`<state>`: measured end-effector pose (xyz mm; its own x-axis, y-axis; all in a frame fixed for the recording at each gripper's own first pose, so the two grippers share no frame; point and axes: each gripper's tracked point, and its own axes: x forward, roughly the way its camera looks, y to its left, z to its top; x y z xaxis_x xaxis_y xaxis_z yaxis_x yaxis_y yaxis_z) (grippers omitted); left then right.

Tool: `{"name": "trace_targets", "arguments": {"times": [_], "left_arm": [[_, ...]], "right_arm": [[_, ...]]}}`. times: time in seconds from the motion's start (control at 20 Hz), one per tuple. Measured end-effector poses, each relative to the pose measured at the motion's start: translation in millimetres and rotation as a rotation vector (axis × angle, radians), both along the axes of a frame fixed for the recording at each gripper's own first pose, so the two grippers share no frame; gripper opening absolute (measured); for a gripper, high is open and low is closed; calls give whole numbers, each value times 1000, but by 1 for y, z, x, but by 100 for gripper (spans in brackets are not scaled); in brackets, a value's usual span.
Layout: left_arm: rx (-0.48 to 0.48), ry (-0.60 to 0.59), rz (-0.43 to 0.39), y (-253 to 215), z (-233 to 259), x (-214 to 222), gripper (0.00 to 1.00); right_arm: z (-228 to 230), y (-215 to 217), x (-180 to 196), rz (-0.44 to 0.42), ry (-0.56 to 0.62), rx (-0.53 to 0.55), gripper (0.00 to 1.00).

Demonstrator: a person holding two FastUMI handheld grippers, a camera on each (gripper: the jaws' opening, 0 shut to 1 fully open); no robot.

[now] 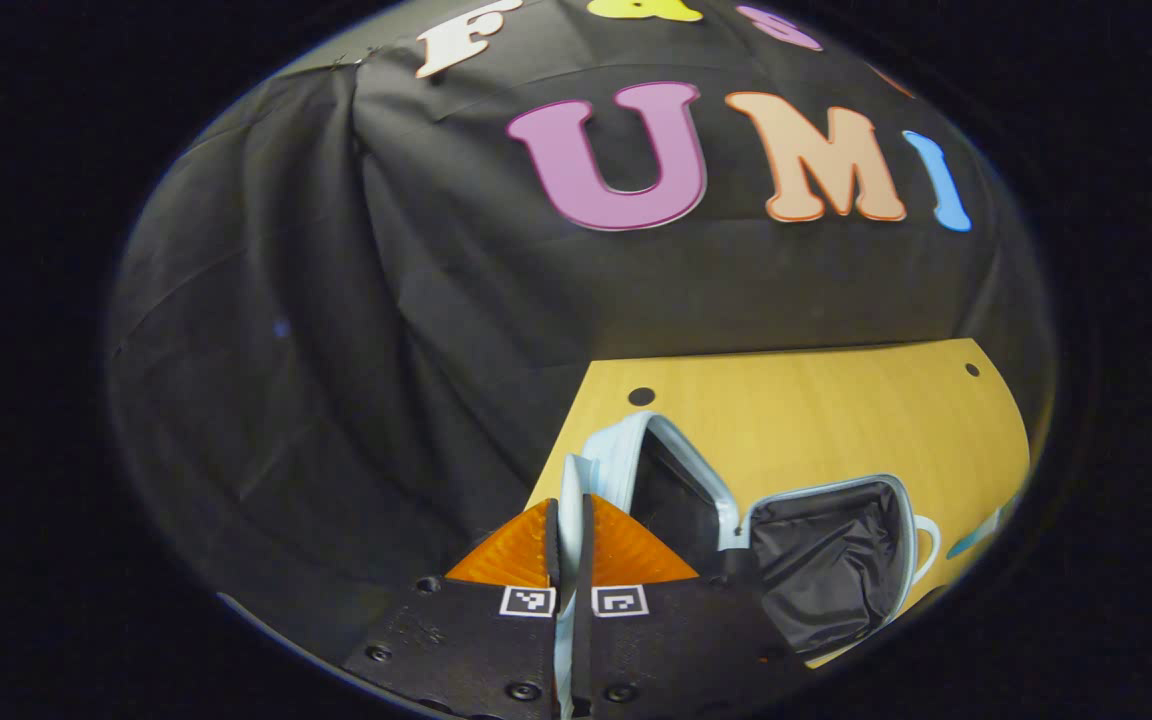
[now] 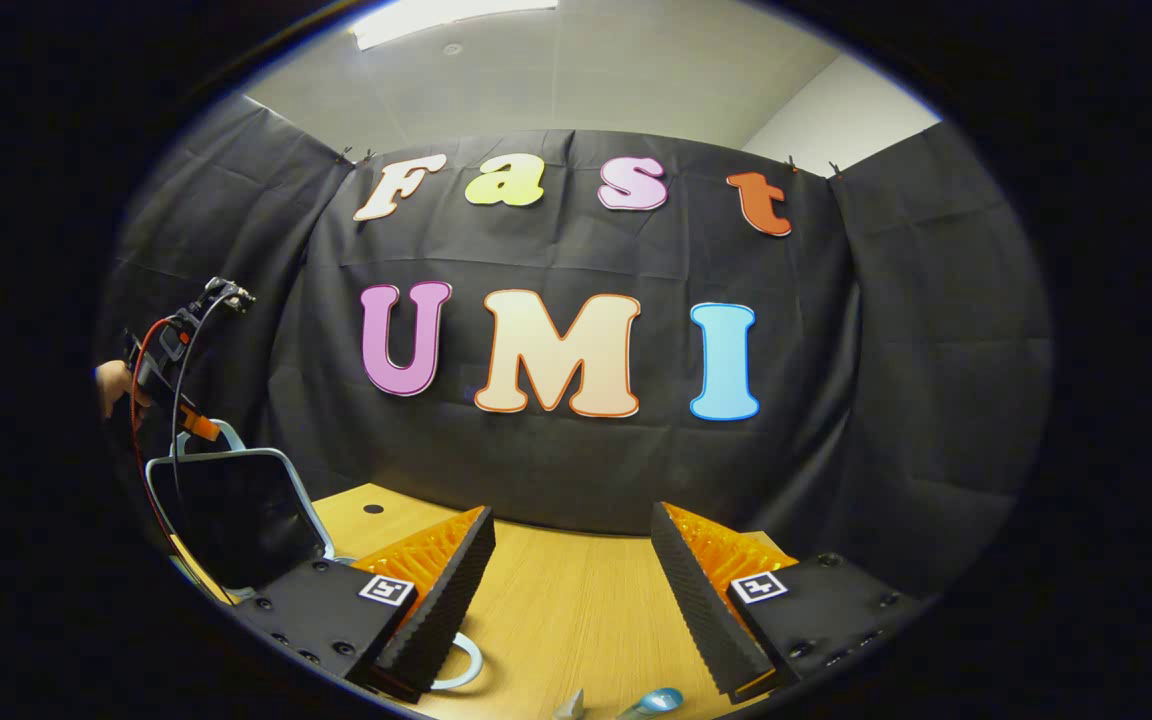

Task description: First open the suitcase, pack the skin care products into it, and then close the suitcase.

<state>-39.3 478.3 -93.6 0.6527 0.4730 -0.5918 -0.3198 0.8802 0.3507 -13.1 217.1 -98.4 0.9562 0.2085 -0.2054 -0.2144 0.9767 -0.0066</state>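
The suitcase (image 1: 796,540) lies open on the wooden table (image 1: 836,420), a small pale-blue shell with rounded corners and a crinkly black fabric lining. In the left gripper view its base sits flat with a looped handle on the far side, and its lid (image 1: 626,470) stands up on edge, the rim a thin light band around dark cloth. The left gripper (image 1: 569,545) has its two ribbed, wedge-shaped fingers pressed together on the lid's rim, which runs as a narrow pale strip between them. The gripper points forward and slightly down over the table's near-left corner.

In the right gripper view the lid (image 2: 236,520) shows at far left, upright, its dark inner face turned toward the camera. Above it a hand (image 2: 114,385) holds the left gripper, with red and black cables looping down beside the lid. The right gripper (image 2: 571,590) hovers level over the table's smooth grain, its saw-toothed fingers spread wide with nothing between them. A pale loop, seemingly the suitcase handle, peeks out beside its left finger. At the bottom edge lies a blue-capped item (image 2: 656,703) next to a small whitish tip, too cropped to identify.
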Motion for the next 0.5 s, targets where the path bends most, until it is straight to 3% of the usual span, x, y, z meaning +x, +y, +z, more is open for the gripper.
{"name": "trace_targets", "arguments": {"times": [0.5], "left_arm": [[-67,76,168,76,-75,-29,0]], "right_arm": [[-11,22,-1,20,39,-32,99]]}}
